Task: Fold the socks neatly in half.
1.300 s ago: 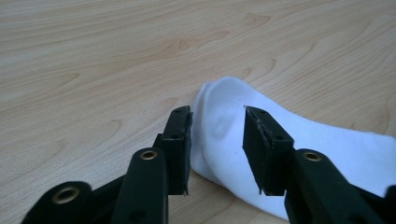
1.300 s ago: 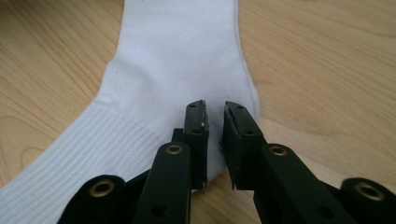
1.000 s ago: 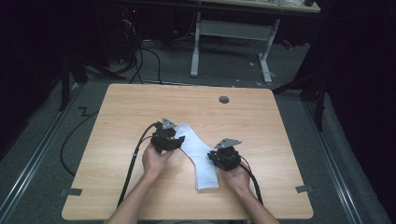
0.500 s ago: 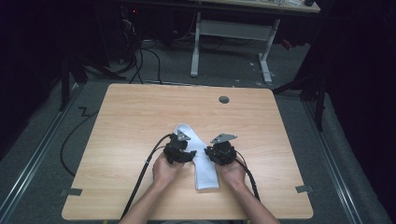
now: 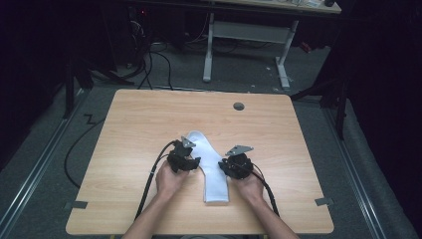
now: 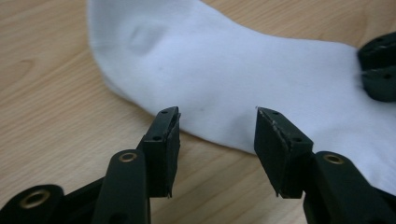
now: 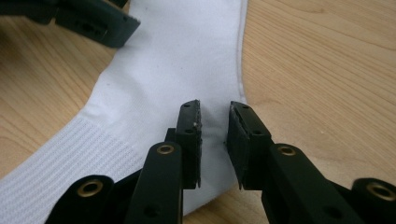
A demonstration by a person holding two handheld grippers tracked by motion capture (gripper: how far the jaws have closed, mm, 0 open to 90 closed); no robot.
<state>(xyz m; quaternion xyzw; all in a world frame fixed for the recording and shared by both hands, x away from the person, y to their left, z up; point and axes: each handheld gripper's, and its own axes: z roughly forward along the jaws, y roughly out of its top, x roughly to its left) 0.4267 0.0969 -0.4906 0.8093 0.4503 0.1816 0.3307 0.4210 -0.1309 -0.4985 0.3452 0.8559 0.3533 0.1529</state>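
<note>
White sock (image 5: 211, 169) lies flat on the wooden table (image 5: 139, 119), near the front edge, ribbed cuff toward the person; no readable print or logo on it. Left gripper (image 6: 217, 122): jaws spread, hovering at the sock's edge, nothing pinched. Right gripper (image 7: 214, 122): jaws narrowly apart over the fabric, just been opening, a small pucker between them, pads not pressing. Grommet hole (image 5: 239, 106) at the table's far side.
</note>
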